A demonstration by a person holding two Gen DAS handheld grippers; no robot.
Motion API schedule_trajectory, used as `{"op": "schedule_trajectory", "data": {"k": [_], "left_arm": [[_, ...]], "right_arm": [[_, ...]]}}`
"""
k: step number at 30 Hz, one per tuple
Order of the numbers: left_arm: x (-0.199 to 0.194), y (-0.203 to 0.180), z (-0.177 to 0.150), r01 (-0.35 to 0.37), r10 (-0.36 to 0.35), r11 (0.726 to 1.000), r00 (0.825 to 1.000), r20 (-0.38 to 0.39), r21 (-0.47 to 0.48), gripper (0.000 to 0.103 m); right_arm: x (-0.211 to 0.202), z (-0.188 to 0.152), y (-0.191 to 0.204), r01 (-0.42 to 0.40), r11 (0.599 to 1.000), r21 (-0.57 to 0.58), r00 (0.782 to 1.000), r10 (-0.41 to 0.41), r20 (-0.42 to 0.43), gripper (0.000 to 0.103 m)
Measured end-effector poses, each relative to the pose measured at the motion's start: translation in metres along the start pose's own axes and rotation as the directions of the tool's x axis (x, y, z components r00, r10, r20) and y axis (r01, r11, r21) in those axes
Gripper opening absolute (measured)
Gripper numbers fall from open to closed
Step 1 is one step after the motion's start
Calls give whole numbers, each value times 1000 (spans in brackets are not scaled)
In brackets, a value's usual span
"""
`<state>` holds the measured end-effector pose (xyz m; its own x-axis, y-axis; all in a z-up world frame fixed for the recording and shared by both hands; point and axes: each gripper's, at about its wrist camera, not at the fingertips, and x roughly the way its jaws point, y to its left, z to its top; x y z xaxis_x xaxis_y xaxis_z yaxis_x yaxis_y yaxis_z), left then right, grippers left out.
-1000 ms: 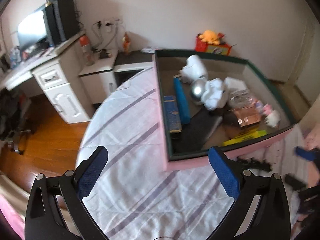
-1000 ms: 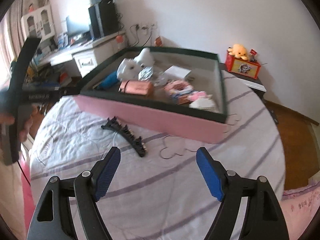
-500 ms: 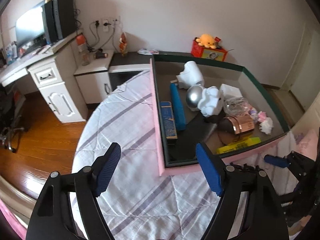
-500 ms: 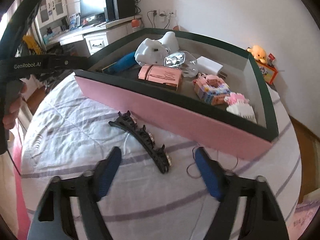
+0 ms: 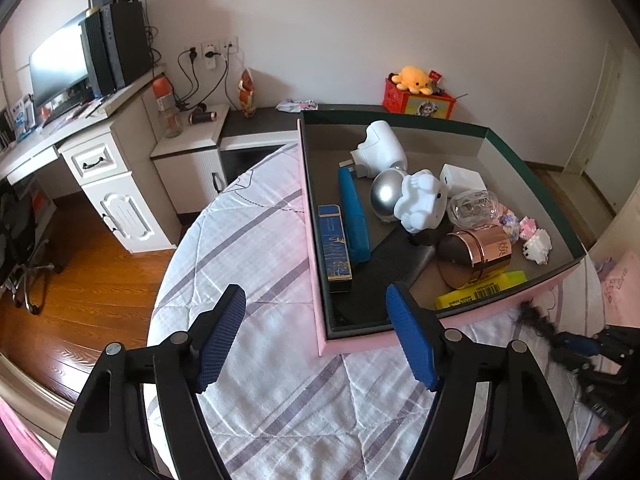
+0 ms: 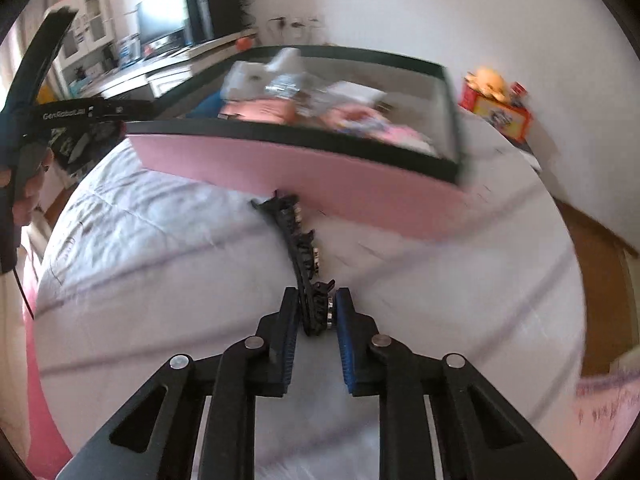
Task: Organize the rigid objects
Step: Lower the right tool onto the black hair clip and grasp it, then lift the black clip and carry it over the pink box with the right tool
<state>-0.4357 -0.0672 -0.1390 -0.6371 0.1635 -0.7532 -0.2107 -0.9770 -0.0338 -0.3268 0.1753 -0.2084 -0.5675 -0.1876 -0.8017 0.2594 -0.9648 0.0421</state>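
Note:
A black toothed hair clip (image 6: pixel 298 240) lies on the striped bedspread just before the pink box (image 6: pixel 320 172). My right gripper (image 6: pixel 318 312) is shut on the clip's near end, a blue pad on each side of it. In the left wrist view the clip (image 5: pixel 532 318) and the right gripper (image 5: pixel 576 346) show at the right edge. My left gripper (image 5: pixel 315 300) hovers over the box's near left corner; its jaws are closing with nothing between them. The box (image 5: pixel 360 344) holds a white toy (image 5: pixel 420 200), a blue case (image 5: pixel 354 216), a copper jar (image 5: pixel 476 252) and other items.
The bed's rounded edge drops to a wooden floor (image 5: pixel 80 300) at the left. A white desk (image 5: pixel 100 152) with a monitor stands beyond it. A red box with an orange plush (image 5: pixel 416 92) sits by the wall. A hand (image 6: pixel 24 196) holds the left gripper's handle.
My right gripper came forward and down to the hair clip and shut on its near end. The left gripper's jaws have narrowed while it stayed put.

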Motion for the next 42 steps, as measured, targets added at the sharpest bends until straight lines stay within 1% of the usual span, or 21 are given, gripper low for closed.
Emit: {"op": "schedule_trajectory", "data": {"k": [2, 4, 7, 9, 11, 12, 17, 18, 20, 21, 24, 26, 28, 29, 31, 33, 36, 38, 39, 40, 42], "left_arm": [[0, -1, 0, 0, 0, 1000, 1000, 1, 5, 73], [0, -2, 0, -1, 1, 1000, 1000, 1, 13, 73], [1, -3, 1, -4, 4, 1000, 1000, -3, 27, 73], [2, -4, 2, -7, 8, 1000, 1000, -8, 31, 73], [3, -5, 3, 1, -1, 999, 1000, -15, 34, 68], [3, -5, 3, 7, -7, 999, 1000, -19, 35, 64], [7, -12, 7, 27, -24, 998, 999, -37, 63, 50], [8, -13, 8, 36, -33, 997, 999, -42, 65, 44], [11, -16, 9, 46, -42, 996, 998, -54, 74, 39], [12, -17, 10, 46, -42, 996, 997, -59, 80, 34], [17, -21, 12, 14, -7, 994, 998, -63, 106, 32], [17, -21, 12, 12, -4, 994, 998, -66, 113, 32], [17, -22, 12, 10, -3, 993, 998, -66, 119, 32], [17, -22, 12, 9, -1, 993, 998, -65, 121, 32], [18, -22, 13, 7, 1, 993, 998, -66, 121, 32], [18, -23, 12, 4, 4, 992, 998, -66, 123, 32], [18, -23, 12, 3, 5, 992, 998, -64, 124, 32], [18, -23, 12, 2, 6, 992, 998, -61, 125, 32], [18, -24, 11, 0, 8, 992, 998, -59, 126, 32], [18, -24, 11, -2, 10, 992, 998, -57, 127, 31], [18, -24, 11, -7, 14, 992, 998, -54, 124, 31]], "right_arm": [[-10, -11, -19, 9, 999, 53, 1000, -9, 6, 17], [-18, -18, -33, 40, 996, 86, 999, -41, 15, 17], [-24, -24, -56, 60, 985, 162, 998, -64, 22, 17], [-23, -22, -62, 78, 979, 190, 996, -84, 24, 18], [-22, -20, -66, 80, 976, 205, 996, -87, 25, 19], [-20, -18, -66, 89, 974, 207, 995, -95, 23, 20], [-16, -13, -72, 65, 972, 224, 997, -74, 30, 24], [-16, -11, -73, 64, 972, 226, 997, -73, 31, 25], [-14, -8, -72, 65, 975, 214, 997, -72, 27, 27], [-13, -7, -72, 65, 975, 211, 997, -72, 28, 27], [-9, 1, -71, 68, 982, 174, 997, -73, 23, 34], [-5, 8, -68, 70, 988, 134, 997, -72, 14, 47], [0, 16, -63, 80, 993, 84, 997, -81, 7, 51], [2, 18, -61, 80, 995, 59, 997, -80, 6, 51], [7, 21, -56, 77, 997, 23, 997, -77, -7, 50], [11, 21, -54, 73, 997, -5, 997, -73, -24, 39], [6, 17, -54, 58, 998, -6, 998, -58, -21, 33], [0, 11, -55, 49, 999, -2, 999, -49, -16, 26], [-4, 8, -54, 53, 999, -1, 999, -53, 1, 25], [-11, 4, -54, 45, 999, -1, 999, -45, 23, 18], [-23, 0, -57, 30, 999, 14, 998, -31, 62, 18]]}}
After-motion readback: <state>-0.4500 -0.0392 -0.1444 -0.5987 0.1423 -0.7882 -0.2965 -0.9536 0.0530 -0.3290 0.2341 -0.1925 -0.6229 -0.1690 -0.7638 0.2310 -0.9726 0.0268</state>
